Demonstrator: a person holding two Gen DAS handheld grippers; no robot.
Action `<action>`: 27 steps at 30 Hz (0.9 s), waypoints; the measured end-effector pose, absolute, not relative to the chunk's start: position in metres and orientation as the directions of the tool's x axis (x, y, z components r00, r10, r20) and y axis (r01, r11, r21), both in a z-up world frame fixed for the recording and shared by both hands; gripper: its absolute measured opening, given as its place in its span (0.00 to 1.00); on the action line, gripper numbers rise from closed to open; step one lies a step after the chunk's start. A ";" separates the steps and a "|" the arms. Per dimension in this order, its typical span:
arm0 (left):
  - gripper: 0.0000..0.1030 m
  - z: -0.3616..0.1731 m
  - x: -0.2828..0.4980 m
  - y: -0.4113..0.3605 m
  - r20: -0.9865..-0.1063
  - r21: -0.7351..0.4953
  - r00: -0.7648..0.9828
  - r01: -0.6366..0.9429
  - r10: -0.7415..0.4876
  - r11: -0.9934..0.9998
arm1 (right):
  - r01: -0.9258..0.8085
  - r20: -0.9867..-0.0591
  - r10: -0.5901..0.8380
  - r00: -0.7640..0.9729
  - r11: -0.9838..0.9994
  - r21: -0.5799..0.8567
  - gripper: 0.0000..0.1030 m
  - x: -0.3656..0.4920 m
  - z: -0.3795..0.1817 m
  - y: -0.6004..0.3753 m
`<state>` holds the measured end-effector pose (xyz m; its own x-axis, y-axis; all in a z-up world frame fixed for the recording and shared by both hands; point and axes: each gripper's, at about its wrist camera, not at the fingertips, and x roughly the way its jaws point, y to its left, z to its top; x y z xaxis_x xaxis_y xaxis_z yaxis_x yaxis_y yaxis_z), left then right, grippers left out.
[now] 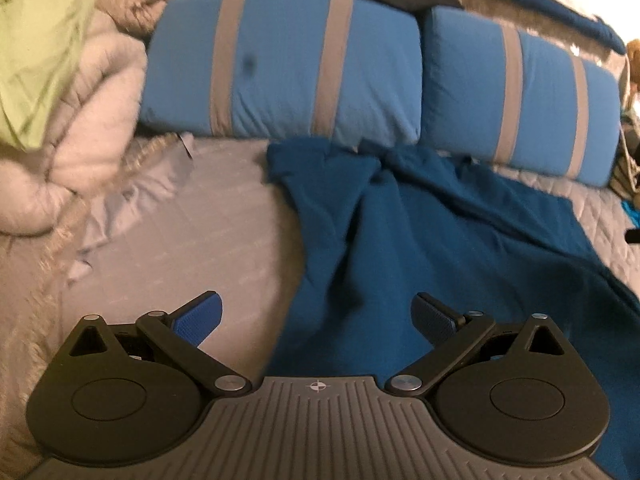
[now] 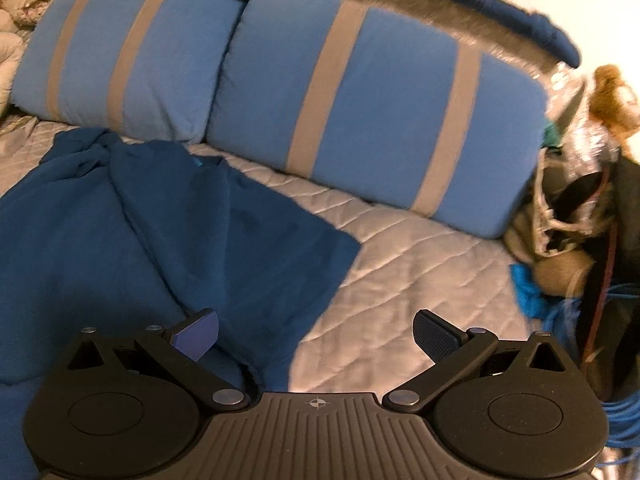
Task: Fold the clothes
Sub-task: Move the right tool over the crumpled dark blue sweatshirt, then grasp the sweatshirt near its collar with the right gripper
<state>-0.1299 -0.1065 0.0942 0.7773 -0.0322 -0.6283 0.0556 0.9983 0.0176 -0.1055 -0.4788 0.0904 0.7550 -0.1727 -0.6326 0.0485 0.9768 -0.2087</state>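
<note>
A dark blue garment [image 1: 432, 248] lies spread and wrinkled on the grey quilted bed [image 1: 192, 248], its bunched top end near the pillows. It also shows in the right wrist view [image 2: 132, 236], filling the left half. My left gripper [image 1: 318, 320] is open and empty, held above the garment's left edge. My right gripper [image 2: 316, 334] is open and empty, held above the garment's right edge, with bare quilt [image 2: 420, 264] under its right finger.
Two blue pillows with grey stripes [image 1: 288, 68] [image 2: 360, 120] lie across the head of the bed. A beige comforter [image 1: 80, 128] and green cloth [image 1: 36, 48] are heaped at left. Bags and clutter [image 2: 576, 208] stand beside the bed at right.
</note>
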 end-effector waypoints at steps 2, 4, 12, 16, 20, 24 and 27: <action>1.00 0.087 -0.128 -0.111 -0.643 0.039 0.766 0.069 -0.027 0.997 | 0.035 -0.642 -0.152 0.752 0.981 -0.191 1.00 -0.098 0.081 -0.480; 1.00 0.086 -0.127 -0.115 -0.647 0.066 0.763 0.077 -0.016 0.995 | 0.022 -0.648 -0.129 0.750 0.985 -0.170 1.00 -0.091 0.073 -0.480; 1.00 0.084 -0.125 -0.129 -0.627 0.126 0.778 0.075 0.021 0.989 | -0.111 -0.647 0.018 0.762 0.988 -0.104 0.93 -0.057 0.057 -0.462; 1.00 0.084 -0.127 -0.127 -0.614 0.102 0.790 0.076 0.003 0.992 | -0.218 -0.650 0.084 0.756 0.968 -0.128 0.87 -0.035 0.052 -0.435; 1.00 0.084 -0.128 -0.128 -0.598 0.111 0.801 0.065 0.014 0.992 | -0.323 -0.651 0.135 0.747 0.930 -0.177 0.76 -0.011 0.047 -0.400; 1.00 0.084 -0.126 -0.131 -0.600 0.130 0.799 0.067 0.025 0.989 | -0.389 -0.684 0.146 0.715 0.896 -0.216 0.49 0.013 0.029 -0.371; 1.00 0.083 -0.125 -0.130 -0.604 0.133 0.797 0.069 0.025 0.989 | -0.399 -0.722 0.110 0.684 0.884 -0.244 0.10 0.028 0.015 -0.361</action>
